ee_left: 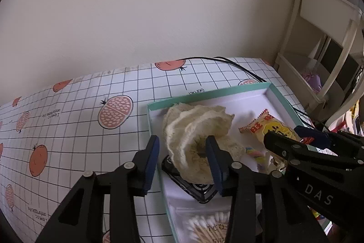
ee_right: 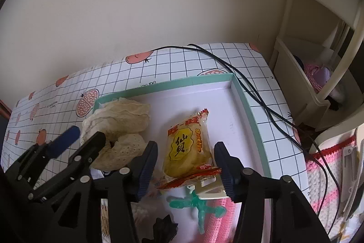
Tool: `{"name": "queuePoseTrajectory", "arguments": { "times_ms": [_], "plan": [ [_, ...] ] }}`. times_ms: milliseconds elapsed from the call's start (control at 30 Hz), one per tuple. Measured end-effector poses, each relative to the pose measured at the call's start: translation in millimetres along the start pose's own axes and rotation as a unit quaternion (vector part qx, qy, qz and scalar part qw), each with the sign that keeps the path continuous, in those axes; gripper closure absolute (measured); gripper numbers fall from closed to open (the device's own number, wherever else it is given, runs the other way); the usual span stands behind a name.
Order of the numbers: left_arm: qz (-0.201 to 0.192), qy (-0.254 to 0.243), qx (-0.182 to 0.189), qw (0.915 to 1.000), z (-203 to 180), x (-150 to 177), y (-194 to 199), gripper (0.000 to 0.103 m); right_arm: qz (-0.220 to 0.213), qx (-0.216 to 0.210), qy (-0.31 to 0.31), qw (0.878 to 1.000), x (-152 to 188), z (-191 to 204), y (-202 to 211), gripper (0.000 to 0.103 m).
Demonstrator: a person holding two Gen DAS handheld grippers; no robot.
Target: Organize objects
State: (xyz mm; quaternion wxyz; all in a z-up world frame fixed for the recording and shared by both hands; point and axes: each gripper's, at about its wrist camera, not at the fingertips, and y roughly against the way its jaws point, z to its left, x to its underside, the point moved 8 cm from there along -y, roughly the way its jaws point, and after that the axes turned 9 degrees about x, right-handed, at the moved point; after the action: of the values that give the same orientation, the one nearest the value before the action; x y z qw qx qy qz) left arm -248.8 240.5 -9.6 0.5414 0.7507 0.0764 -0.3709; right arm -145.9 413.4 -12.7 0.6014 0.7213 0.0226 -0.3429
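Cotton swabs [ee_left: 210,228], scrunchie [ee_left: 195,136] (cream), snack packet [ee_right: 185,147] fill tray [ee_right: 252,120].

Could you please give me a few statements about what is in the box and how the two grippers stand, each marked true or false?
1. The snack packet lies inside the box. True.
2. The right gripper is clamped shut on the snack packet. False: its jaws stand open on either side of the packet.
3. The lace cloth lies on the tablecloth outside the box. False: it lies in the box.
4. The left gripper is open around the lace cloth. True.
5. A black cable runs across the tablecloth beside the box. True.
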Motion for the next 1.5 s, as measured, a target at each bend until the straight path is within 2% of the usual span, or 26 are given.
{"name": "queuePoseTrajectory", "arguments": {
  "times_ms": [300, 467, 567, 633, 800, 933, 1000, 1067, 1133, 1500],
  "plan": [
    [-0.007, 0.006, -0.027, 0.9996, 15.5, -8.1, 15.4, 0.04, -0.004, 0.011, 0.007, 1.0, -1.3, -7.8, 11.8, 0.043],
    [-0.005, 0.012, -0.043, 0.999, 25.7, -9.8, 19.8, 0.04, -0.005, 0.014, 0.01, 1.0, -2.2, -8.8, 16.1, 0.041],
    [0.0, 0.019, -0.052, 0.9985, 31.1, -9.1, 19.5, 0.036, -0.007, 0.014, 0.011, 1.0, -2.0, -8.5, 17.3, 0.037],
    [0.004, 0.028, -0.054, 0.9981, 35.4, -8.2, 18.3, 0.029, -0.007, 0.013, 0.013, 1.0, -1.2, -8.0, 16.6, 0.034],
    [0.006, 0.04, -0.061, 0.9973, 44.3, -6.7, 18.2, 0.028, -0.006, 0.011, 0.016, 1.0, 0.7, -5.2, 13.5, 0.027],
    [0.011, 0.052, -0.07, 0.9961, 52.6, -6.2, 16.8, 0.02, -0.006, 0.012, 0.017, 1.0, 1.3, -3.9, 12.9, 0.022],
    [0.012, 0.059, -0.073, 0.9955, 56.7, -5.1, 16.7, 0.02, -0.006, 0.013, 0.018, 1.0, 1.6, -3.0, 11.6, 0.022],
    [0.011, 0.066, -0.078, 0.9947, 61.3, -5.3, 16.8, 0.018, -0.005, 0.013, 0.018, 1.0, 1.9, -2.7, 10.3, 0.016],
    [0.01, 0.072, -0.078, 0.9943, 64.9, -5.4, 16.7, 0.011, -0.005, 0.013, 0.017, 1.0, 1.7, -3.0, 9.4, 0.008],
    [0.004, 0.087, -0.081, 0.9929, 71.9, -1.5, 14.4, 0.006, -0.001, 0.009, 0.016, 1.0, 3.2, -2.9, 5.6, 0.0]
  ]
}}
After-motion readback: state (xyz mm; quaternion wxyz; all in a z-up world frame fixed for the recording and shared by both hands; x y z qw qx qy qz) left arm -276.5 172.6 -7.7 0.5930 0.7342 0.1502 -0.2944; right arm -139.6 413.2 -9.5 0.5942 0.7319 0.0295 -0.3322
